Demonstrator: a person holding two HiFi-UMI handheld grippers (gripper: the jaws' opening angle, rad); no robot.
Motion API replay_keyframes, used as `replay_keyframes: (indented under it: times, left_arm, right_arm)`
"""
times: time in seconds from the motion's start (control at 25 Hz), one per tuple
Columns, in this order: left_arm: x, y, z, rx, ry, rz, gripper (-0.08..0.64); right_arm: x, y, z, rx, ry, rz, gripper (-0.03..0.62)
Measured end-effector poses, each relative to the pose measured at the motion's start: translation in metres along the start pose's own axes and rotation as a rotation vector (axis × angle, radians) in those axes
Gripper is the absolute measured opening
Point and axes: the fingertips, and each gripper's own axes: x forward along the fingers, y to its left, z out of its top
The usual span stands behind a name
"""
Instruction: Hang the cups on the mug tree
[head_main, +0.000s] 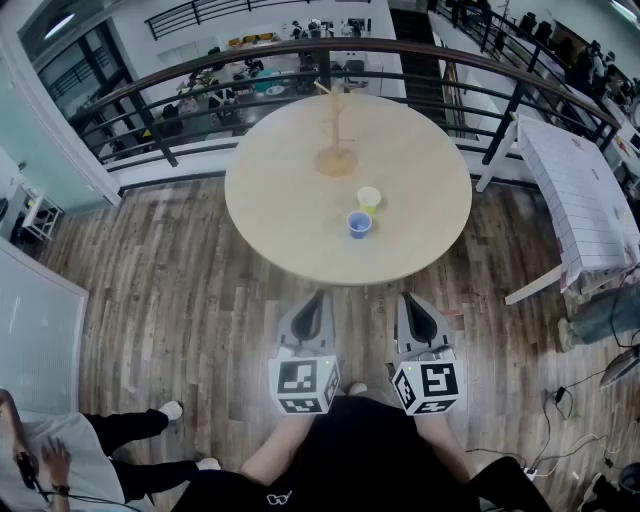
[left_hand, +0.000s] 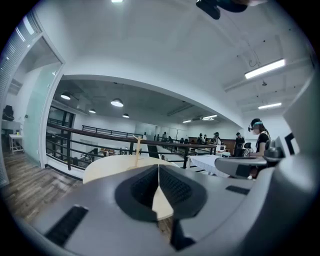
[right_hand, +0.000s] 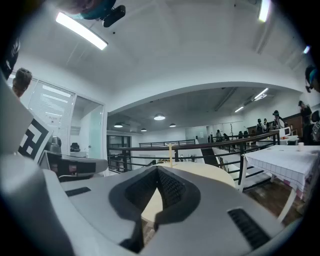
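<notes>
Both tongs are pressed together and hold nothing: the left tongs (head_main: 318, 300) and right tongs (head_main: 410, 300) hang just short of the counter's (head_main: 280, 215) near edge. Two cups stand on it, a blue cup (head_main: 359, 224) and a yellow cup (head_main: 369, 198) just behind. One mug tree (head_main: 336, 150) stands farther back, bare. No cup hangs yet; both are left.

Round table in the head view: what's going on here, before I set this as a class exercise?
A person stands at the round table with a two-jaw gripper in each hand. The left gripper and right gripper are both shut and empty, held short of the table's near edge. A yellow cup and a blue cup sit close together on the table, in front of the wooden mug tree. No cup hangs on it yet.
</notes>
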Motion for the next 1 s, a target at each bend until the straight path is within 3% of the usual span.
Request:
replay_keyframes:
  times: [1.0]
  left_arm:
    - [0.008,-0.019,-0.014,-0.003,0.024,0.005,0.014]
  right_arm:
    - [-0.001,-0.017,-0.013,0.023,0.010,0.039,0.009]
